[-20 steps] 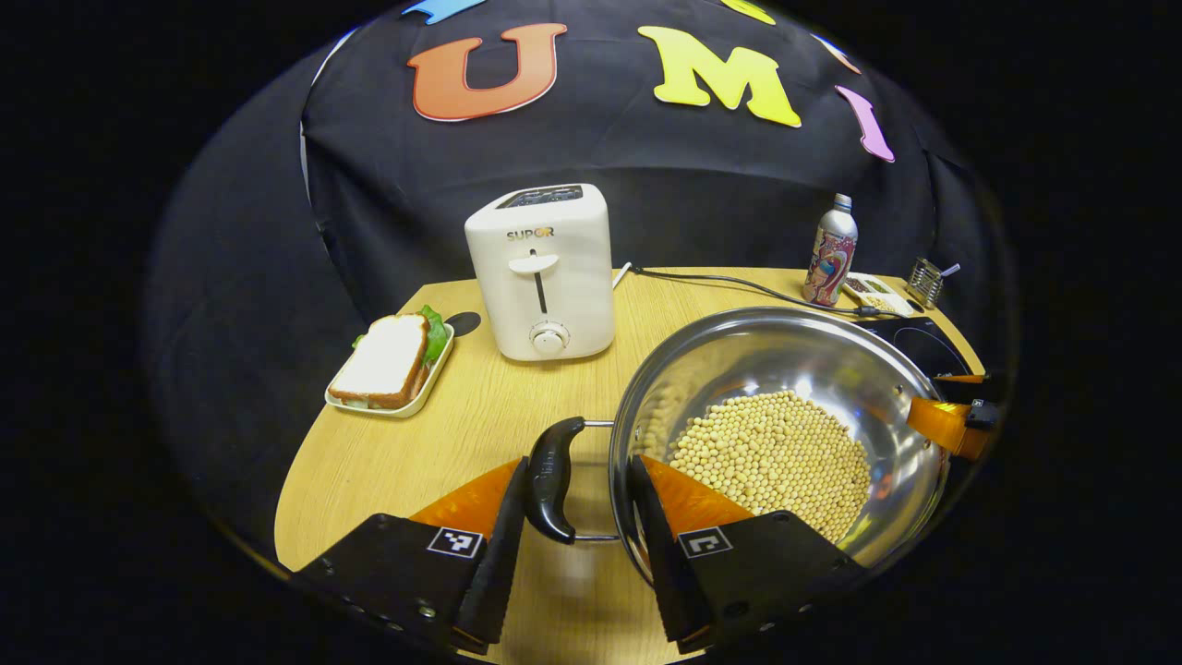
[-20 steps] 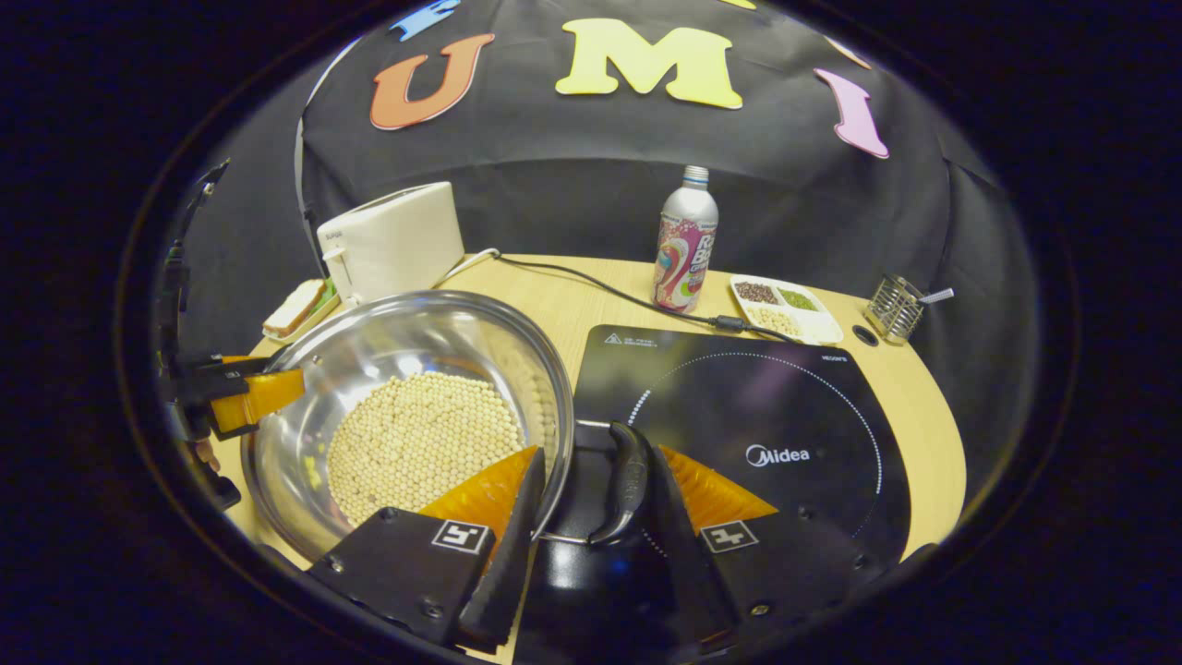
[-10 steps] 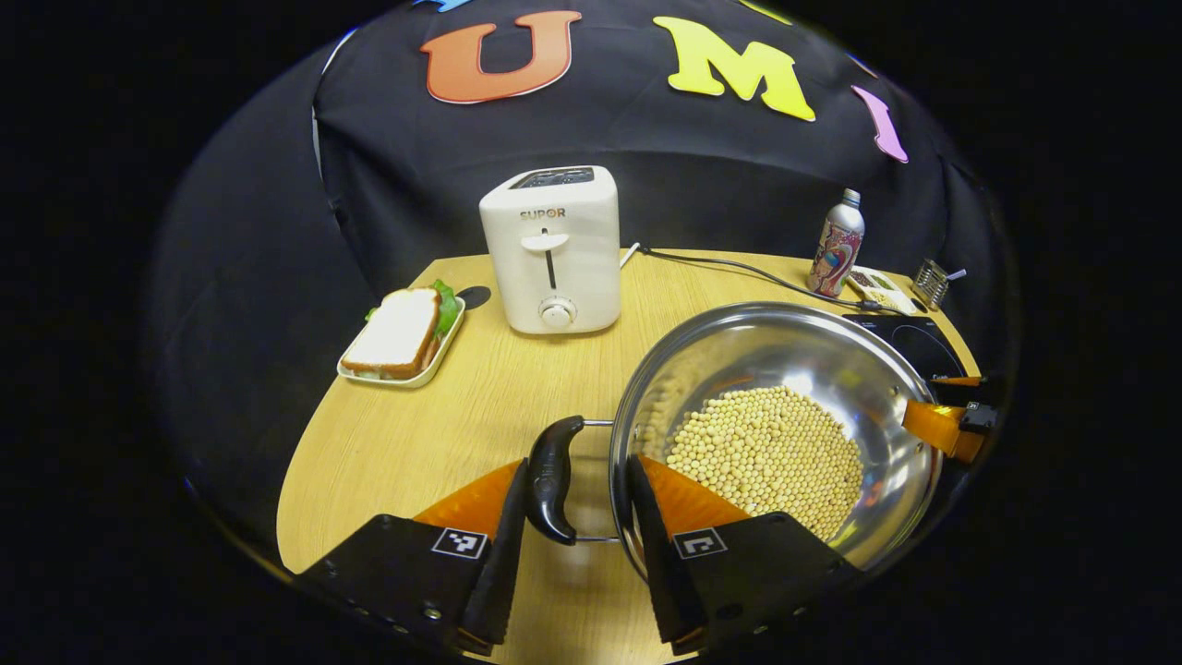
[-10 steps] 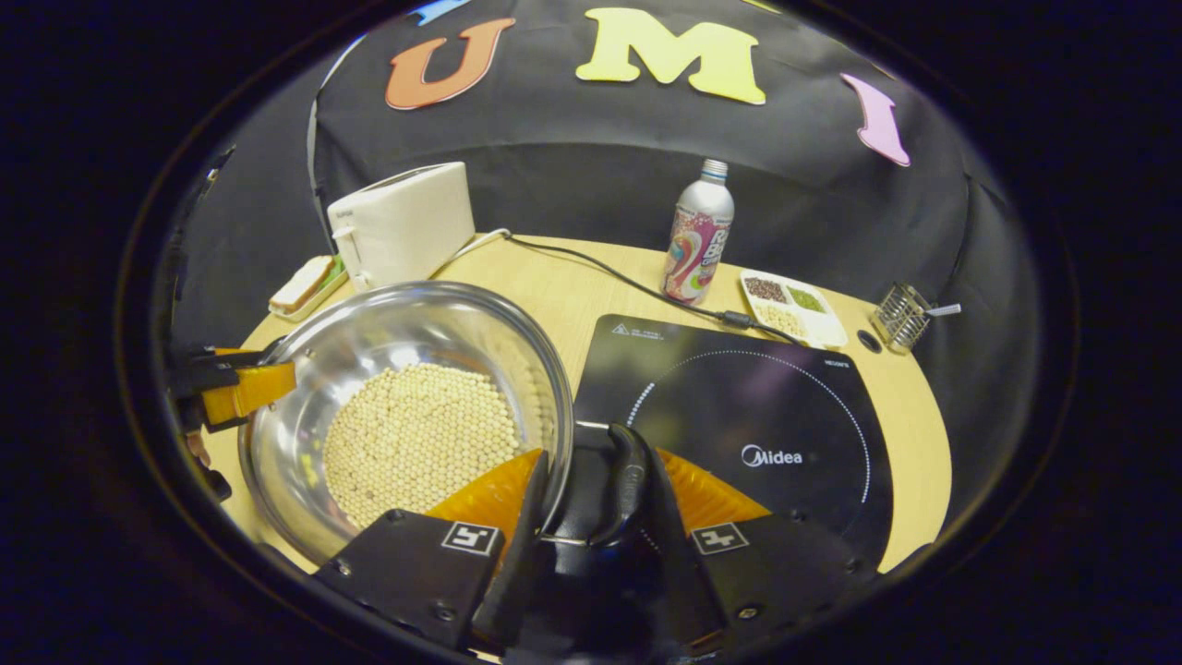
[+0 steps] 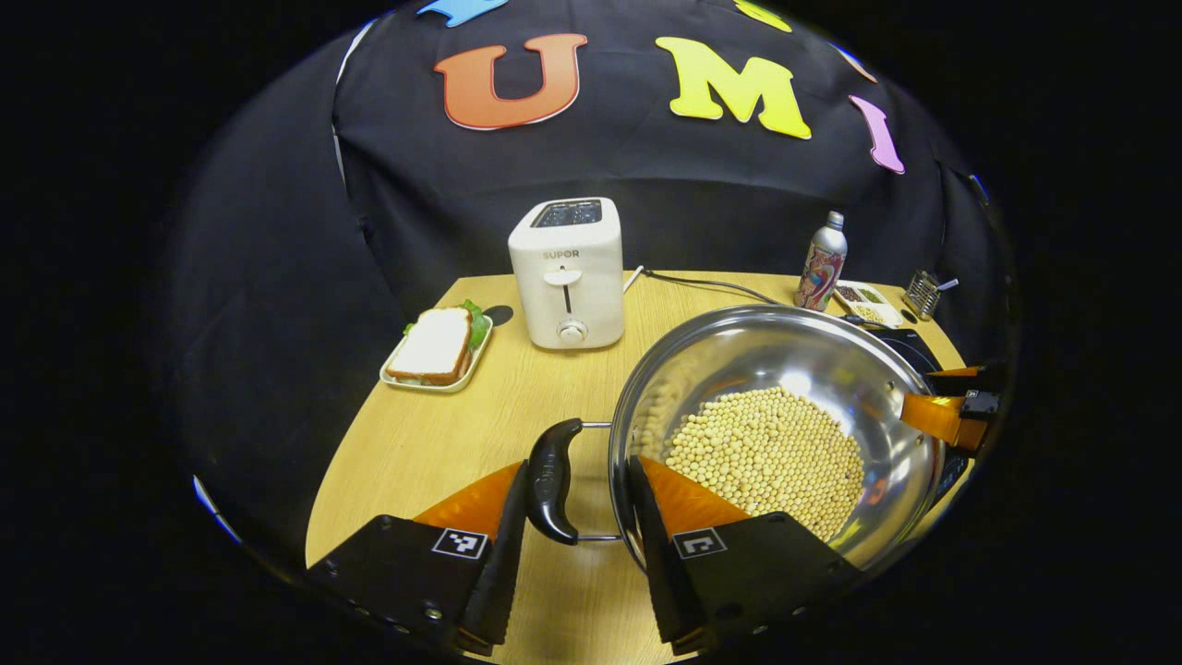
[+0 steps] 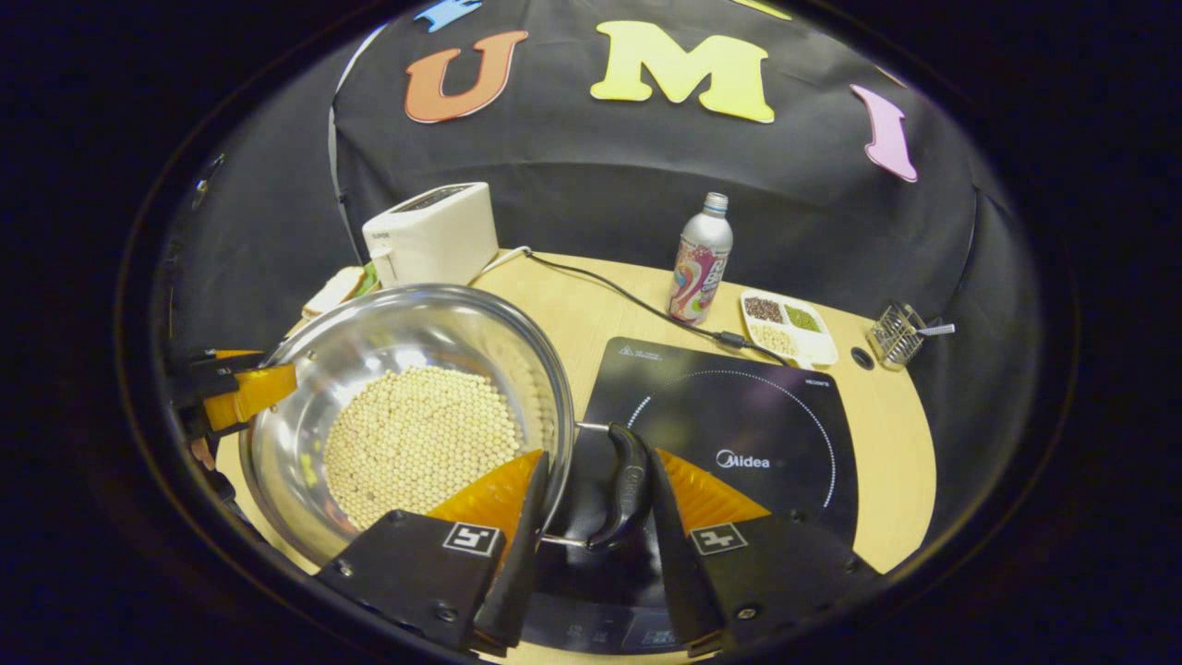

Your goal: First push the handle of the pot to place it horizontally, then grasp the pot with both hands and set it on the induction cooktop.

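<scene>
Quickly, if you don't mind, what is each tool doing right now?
Left tool: closed around the pot's left handle and rim.
Right tool: closed around the pot's right handle and rim.

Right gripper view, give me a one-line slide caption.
Right gripper straddling the pot's black side handle, with the bean-filled pot beside the induction cooktop.

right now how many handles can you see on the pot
2: the left handle sits between the left gripper fingers, the right handle between the right gripper fingers, on opposite sides of the pot.
</scene>
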{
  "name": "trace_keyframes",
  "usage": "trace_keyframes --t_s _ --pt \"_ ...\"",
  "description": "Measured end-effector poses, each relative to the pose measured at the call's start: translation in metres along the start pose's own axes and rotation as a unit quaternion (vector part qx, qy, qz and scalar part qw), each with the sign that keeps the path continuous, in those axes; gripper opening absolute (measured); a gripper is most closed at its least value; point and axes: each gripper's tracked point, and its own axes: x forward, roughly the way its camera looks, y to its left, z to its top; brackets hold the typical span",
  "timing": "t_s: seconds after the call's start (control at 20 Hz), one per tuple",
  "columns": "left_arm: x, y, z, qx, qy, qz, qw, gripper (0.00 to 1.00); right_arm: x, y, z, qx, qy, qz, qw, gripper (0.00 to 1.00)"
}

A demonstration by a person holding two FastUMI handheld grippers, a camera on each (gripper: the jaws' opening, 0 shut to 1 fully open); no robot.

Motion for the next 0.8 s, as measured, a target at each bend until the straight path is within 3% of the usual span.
trace_keyframes --t_s 0.45,0.8 --pt "-0.052 -0.008 0.051 0.003 -0.025 -0.002 1.000 0.58 -0.060 -0.016 0.048 -0.004 -0.018 0.006 1.000 0.59" --pt "-0.071 -0.044 0.084 0.028 -0.040 -0.005 0.999 0.58 -0.085 -0.058 0.062 0.013 -0.016 0.007 1.000 0.61"
